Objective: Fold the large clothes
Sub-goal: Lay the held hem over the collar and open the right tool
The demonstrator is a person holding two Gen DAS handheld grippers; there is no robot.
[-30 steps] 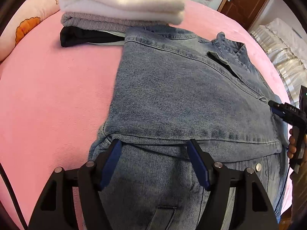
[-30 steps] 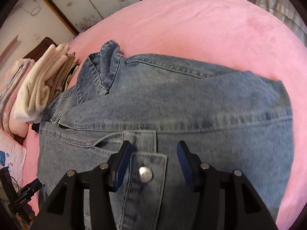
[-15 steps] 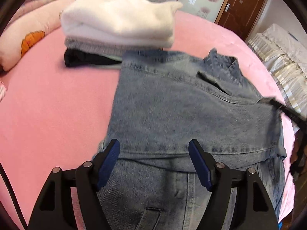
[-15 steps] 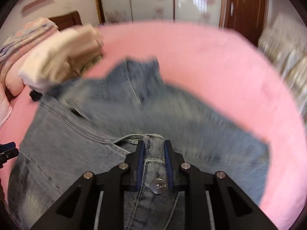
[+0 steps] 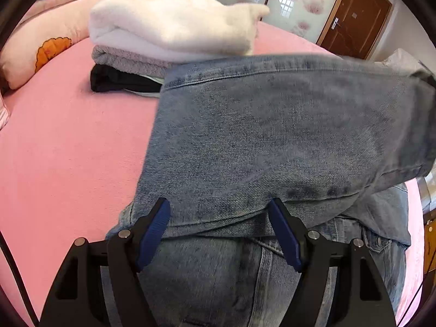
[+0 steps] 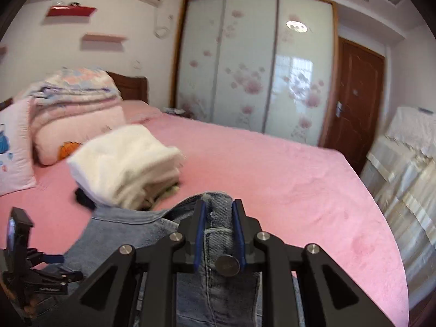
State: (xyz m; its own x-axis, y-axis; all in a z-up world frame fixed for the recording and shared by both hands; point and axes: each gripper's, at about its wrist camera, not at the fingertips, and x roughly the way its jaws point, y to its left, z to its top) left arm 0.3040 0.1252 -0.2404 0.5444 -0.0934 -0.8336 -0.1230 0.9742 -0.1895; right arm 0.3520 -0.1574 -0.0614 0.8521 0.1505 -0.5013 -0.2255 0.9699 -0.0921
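A light blue denim jacket (image 5: 272, 141) lies on the pink bed (image 5: 68, 150). Its right part is raised off the bed and reaches across the view. My left gripper (image 5: 220, 218) is open and low over the jacket's near edge, with the folded hem between its blue pads. My right gripper (image 6: 218, 212) is shut on a buttoned strip of the denim jacket (image 6: 218, 234) and holds it up above the bed. The left gripper's body (image 6: 27, 267) shows at the lower left of the right wrist view.
A stack of folded clothes, white (image 5: 174, 21) on grey and black, sits on the bed behind the jacket; it also shows in the right wrist view (image 6: 122, 163). Pillows and folded quilts (image 6: 68, 109) lie at the bed head. A wardrobe and a brown door stand behind.
My right gripper shut on the jacket's buttoned strip and has lifted it up and toward the stack. The jacket's right part has risen off the bed. My left gripper stays open.
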